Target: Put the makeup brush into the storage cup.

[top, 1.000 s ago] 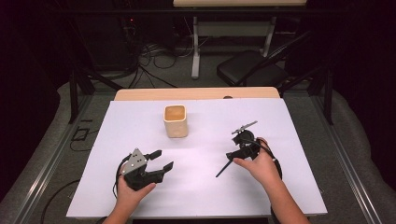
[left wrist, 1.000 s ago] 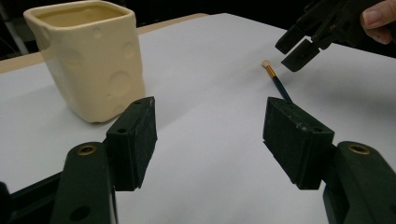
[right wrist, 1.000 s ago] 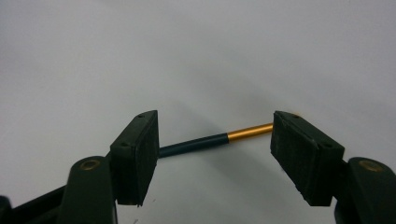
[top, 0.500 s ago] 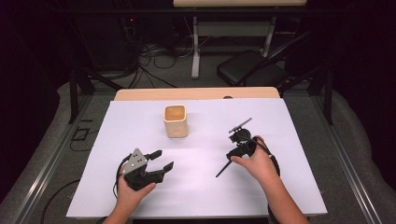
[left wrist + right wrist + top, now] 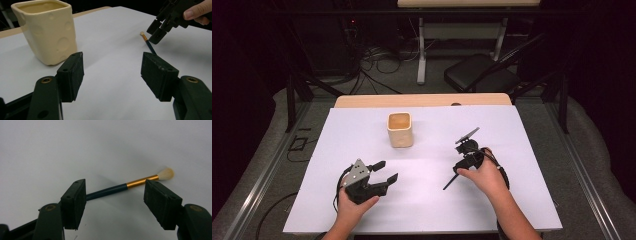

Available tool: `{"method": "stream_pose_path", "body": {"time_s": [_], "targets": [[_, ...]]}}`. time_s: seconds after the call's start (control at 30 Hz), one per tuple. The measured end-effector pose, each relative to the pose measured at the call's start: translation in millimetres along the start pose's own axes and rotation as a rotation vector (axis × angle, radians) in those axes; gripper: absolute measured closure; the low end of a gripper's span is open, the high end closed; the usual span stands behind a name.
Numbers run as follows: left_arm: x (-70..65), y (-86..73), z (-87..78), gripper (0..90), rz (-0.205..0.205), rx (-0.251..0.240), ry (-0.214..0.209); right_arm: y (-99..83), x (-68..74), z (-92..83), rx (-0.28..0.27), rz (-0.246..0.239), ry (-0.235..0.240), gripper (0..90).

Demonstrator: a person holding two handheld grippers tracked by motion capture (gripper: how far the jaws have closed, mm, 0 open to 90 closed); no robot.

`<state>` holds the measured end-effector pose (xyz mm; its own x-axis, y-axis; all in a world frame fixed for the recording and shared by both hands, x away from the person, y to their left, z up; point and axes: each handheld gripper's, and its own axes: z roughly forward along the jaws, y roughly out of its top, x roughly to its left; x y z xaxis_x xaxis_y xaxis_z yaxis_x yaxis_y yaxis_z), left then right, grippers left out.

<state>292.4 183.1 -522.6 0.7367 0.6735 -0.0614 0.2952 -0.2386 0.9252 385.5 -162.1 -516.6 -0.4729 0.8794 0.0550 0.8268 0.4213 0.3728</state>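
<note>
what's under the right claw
A paintbrush lies flat on the white table beneath the open right claw, with its bristles and gold ferrule in sight. One claw jaw hides the handle's far end.

Your paintbrush [image 5: 117, 188] lay flat on the white table sheet [image 5: 427, 200], right of centre. It had a slim dark blue handle, a gold ferrule and a pale, cream-coloured tuft, and nothing gripped it.

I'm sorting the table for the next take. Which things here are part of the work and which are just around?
In the work:
- paintbrush, lying flat under the open right hand-held gripper
- cream cup, upright

Just around:
- left hand-held gripper, open and apart from both
- black chair behind the table
</note>
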Motion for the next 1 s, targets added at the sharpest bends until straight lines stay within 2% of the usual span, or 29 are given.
{"method": "stream_pose_path", "body": {"time_s": [0.13, 0.4, 0.6, 0.67, 0.7, 0.73, 1.0], "targets": [[0.1, 0.1, -0.2, 34.8, 0.001, 0.000, -0.001, 0.9, 2.0, 1.2, 0.024, -0.007, -0.006, 34.0], [0.1, 0.1, -0.1, 34.8, 0.002, 0.000, -0.001, 0.8, 2.3, 7.0, 0.038, -0.017, -0.004, 34.0], [0.0, 0.1, 0.1, 34.8, 0.003, 0.000, -0.002, 2.0, 4.6, 10.1, 0.046, -0.003, -0.002, 34.0], [-0.1, 0.1, 0.0, 34.8, 0.002, -0.001, -0.002, 1.5, 4.1, 12.5, 0.016, -0.005, 0.002, 34.1], [0.1, 0.1, -0.1, 34.8, 0.001, 0.000, -0.001, 1.8, 4.2, 12.3, 0.021, -0.003, 0.003, 34.0], [0.0, 0.1, -0.1, 34.8, 0.001, 0.002, 0.001, 2.7, 4.0, 10.5, 0.050, -0.004, 0.003, 34.0], [0.0, 0.2, -0.1, 34.8, 0.002, 0.002, -0.001, 2.6, 3.7, 12.1, 0.056, -0.008, -0.005, 34.0]]}}
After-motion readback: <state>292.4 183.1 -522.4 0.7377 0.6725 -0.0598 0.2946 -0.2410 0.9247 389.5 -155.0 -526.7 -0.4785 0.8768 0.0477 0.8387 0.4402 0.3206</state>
